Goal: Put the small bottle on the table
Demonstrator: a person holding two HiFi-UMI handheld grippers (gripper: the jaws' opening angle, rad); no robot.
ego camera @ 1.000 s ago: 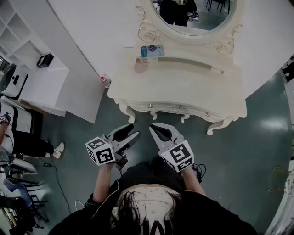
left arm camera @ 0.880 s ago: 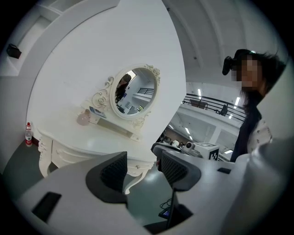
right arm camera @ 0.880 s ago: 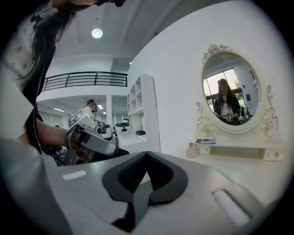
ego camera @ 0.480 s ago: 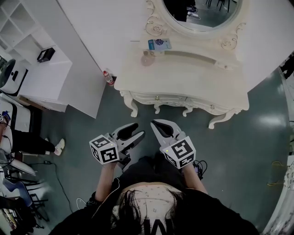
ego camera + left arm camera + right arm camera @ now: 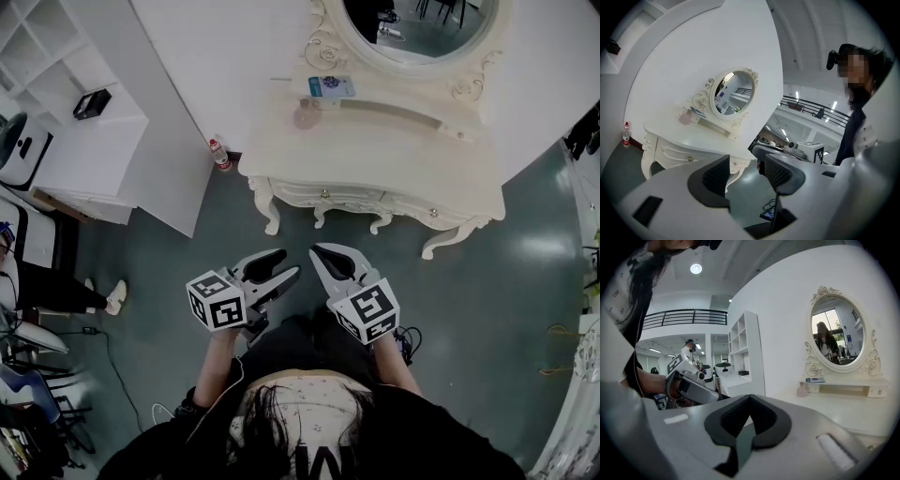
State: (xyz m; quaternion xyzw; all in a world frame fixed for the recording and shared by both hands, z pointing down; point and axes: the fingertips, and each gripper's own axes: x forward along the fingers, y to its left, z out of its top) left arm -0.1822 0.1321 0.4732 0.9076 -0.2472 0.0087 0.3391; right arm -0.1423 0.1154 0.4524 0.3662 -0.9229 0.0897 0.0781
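My left tool (image 5: 286, 265) gaped, right tool (image 5: 317, 251) sat closed, both empty; the small bottle (image 5: 217, 155) on the floor wanted a low, level approach.

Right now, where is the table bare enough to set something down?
The table is bare across its front and right, from the ledge forward to the edge. Crowded only at the back left: pink bottle and blue card.

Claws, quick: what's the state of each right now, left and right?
Left claw: open, nothing between its jaws.
Right claw: closed, holding nothing.
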